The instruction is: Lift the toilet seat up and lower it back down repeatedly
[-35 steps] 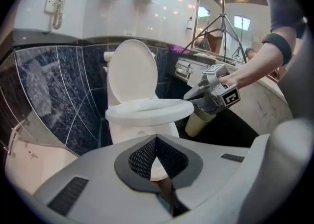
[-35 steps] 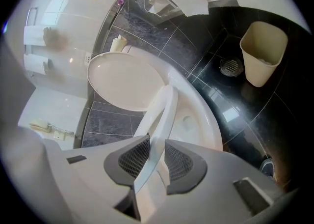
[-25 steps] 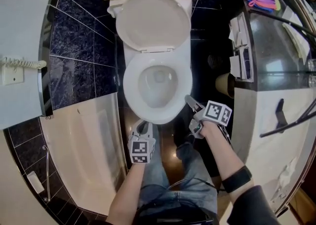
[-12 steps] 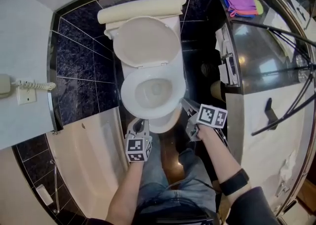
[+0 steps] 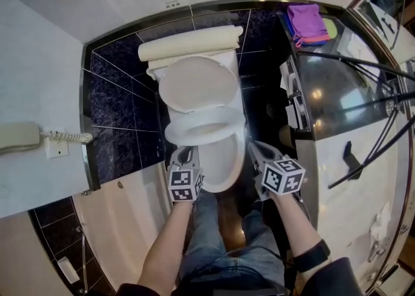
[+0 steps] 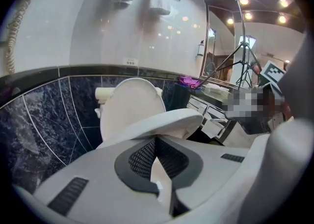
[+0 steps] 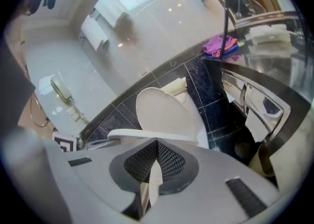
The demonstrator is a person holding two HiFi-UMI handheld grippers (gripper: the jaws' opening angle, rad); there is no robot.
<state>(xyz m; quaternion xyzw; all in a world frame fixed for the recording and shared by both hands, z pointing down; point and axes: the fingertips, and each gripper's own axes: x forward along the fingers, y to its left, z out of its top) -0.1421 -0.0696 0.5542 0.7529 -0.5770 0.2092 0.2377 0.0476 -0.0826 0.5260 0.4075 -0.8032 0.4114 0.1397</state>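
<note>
Both claws pinch the front rim of a half-raised toilet seat

The left gripper [image 5: 185,153] is pressed together on the toilet seat [image 6: 167,122] at its front left. The right gripper [image 5: 253,148] has just closed on the front right, a white sliver of rim between its pads. The seat hangs tilted above the bowl [image 5: 224,166]. It looks like stiff, light, glossy plastic hinged at the back, so it is probably slippery; the front edge is the best hold, and it should be lowered gently. The bowl's contents are hidden by the seat. Beyond, the lid [image 5: 198,84] leans on the tank [image 5: 191,43], and cloths [image 5: 306,23] lie on the counter.
</note>
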